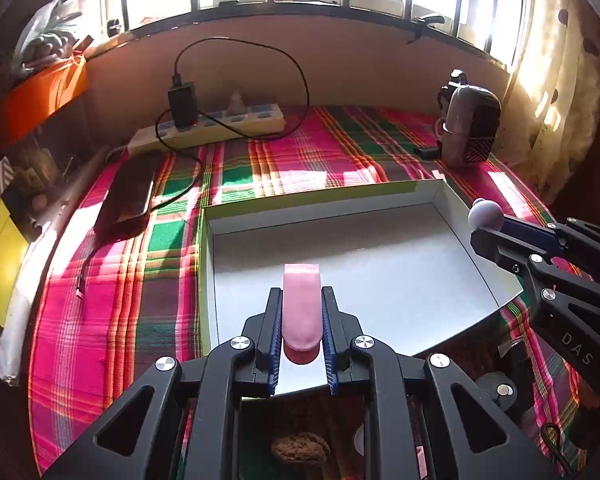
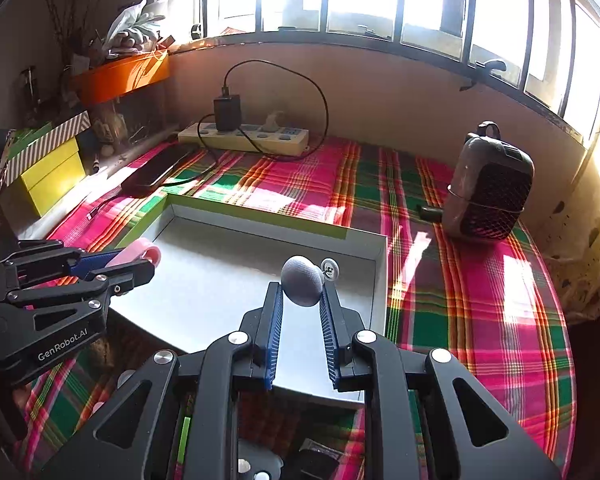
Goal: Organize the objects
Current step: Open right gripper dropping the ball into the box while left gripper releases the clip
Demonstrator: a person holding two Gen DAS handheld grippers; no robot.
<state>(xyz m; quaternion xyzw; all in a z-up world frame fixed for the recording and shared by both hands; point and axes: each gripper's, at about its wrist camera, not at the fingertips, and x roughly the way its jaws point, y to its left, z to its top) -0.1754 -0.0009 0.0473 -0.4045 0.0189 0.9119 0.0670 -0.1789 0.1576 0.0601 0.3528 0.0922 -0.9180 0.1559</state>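
Observation:
A shallow white box lid with green outer sides [image 1: 440, 200] [image 2: 260, 216] lies on the plaid cloth. My left gripper [image 1: 301, 300] is shut on a pink roll of tape [image 1: 302, 312], held above the near part of the box; it shows from the side in the right wrist view [image 2: 138, 256]. My right gripper [image 2: 300, 292] is shut on a grey ball [image 2: 302, 286], held above the box's right part; the ball shows in the left wrist view [image 1: 485, 214] above the box's right wall. A small round metal piece [image 2: 329, 268] sits just behind the ball.
A power strip [image 1: 208, 128] with a black charger and cable lies at the back. A dark phone [image 1: 128, 196] lies to the left, a brown mesh device [image 2: 488, 188] to the right. Yellow and orange boxes [image 2: 52, 176] stand at the left. A walnut [image 1: 300, 448] lies below my left gripper.

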